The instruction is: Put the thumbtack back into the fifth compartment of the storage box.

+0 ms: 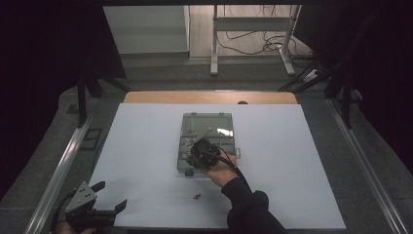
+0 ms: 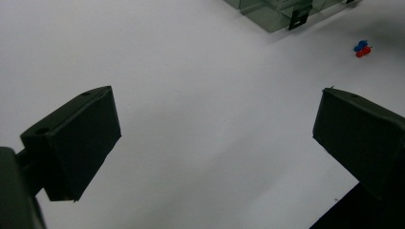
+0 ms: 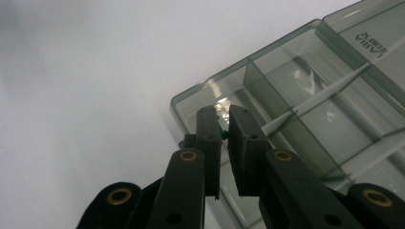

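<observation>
A clear grey compartment box (image 1: pixel 221 124) lies open at the middle of the white table. A hand holds my right gripper (image 1: pixel 196 156) over the box's near left corner. In the right gripper view its jaws (image 3: pixel 222 115) are shut on a small green pin (image 3: pixel 220 129), just above a corner compartment of the box (image 3: pixel 305 95). A blue pin (image 2: pixel 359 45) and a red pin (image 2: pixel 364 51) lie together on the table in front of the box (image 2: pixel 277 16). They also show as a pair of pins (image 1: pixel 196 197) in the high view. My left gripper (image 1: pixel 113 193) rests at the near left corner, wide open (image 2: pixel 215 95) and holding nothing.
The white sheet (image 1: pixel 146 146) covers most of the table, with metal rails (image 1: pixel 63 165) along both sides. A latch tab (image 2: pixel 300 18) sticks out from the box's front edge. A desk frame and cables (image 1: pixel 253 44) stand beyond the far edge.
</observation>
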Motion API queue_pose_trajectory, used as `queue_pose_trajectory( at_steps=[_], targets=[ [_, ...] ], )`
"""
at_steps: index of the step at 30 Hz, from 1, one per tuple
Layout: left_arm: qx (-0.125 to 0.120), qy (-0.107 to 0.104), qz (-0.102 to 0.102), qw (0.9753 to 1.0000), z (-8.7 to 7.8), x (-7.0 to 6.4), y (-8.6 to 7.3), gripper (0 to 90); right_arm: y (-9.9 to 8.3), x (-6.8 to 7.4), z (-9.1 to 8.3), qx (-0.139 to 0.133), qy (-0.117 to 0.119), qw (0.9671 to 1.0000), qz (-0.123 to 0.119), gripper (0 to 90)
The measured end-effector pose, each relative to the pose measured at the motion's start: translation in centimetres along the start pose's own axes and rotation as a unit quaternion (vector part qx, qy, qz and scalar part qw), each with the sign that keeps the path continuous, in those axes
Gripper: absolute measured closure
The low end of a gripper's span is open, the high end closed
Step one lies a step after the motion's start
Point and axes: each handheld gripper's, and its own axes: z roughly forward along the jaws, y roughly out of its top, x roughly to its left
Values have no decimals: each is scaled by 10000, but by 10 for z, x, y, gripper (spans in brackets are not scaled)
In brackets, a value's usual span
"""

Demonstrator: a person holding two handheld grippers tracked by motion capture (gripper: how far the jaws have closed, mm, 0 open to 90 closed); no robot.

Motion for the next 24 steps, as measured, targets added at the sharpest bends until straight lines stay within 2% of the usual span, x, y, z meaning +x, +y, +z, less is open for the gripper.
queue_pose_trajectory(
  at_steps=[11, 16, 20, 24],
  targets=[
    [6, -6, 19, 10000, 0, 0, 0, 27, 12, -3, 16, 100, -39, 9999, -11, 818],
    [12, 2, 33, 10000, 0, 0, 0, 27, 12, -2, 15, 59, -22, 10000, 13, 746],
    [14, 5, 36, 10000, 0, -1, 0, 27, 12, -1, 11, 85, 22, 10000, -6, 649],
    [23, 25, 43, 10000, 1, -1, 0, 27, 9, 2, 6, 86, -69, 9999, -96, 568]
  ],
)
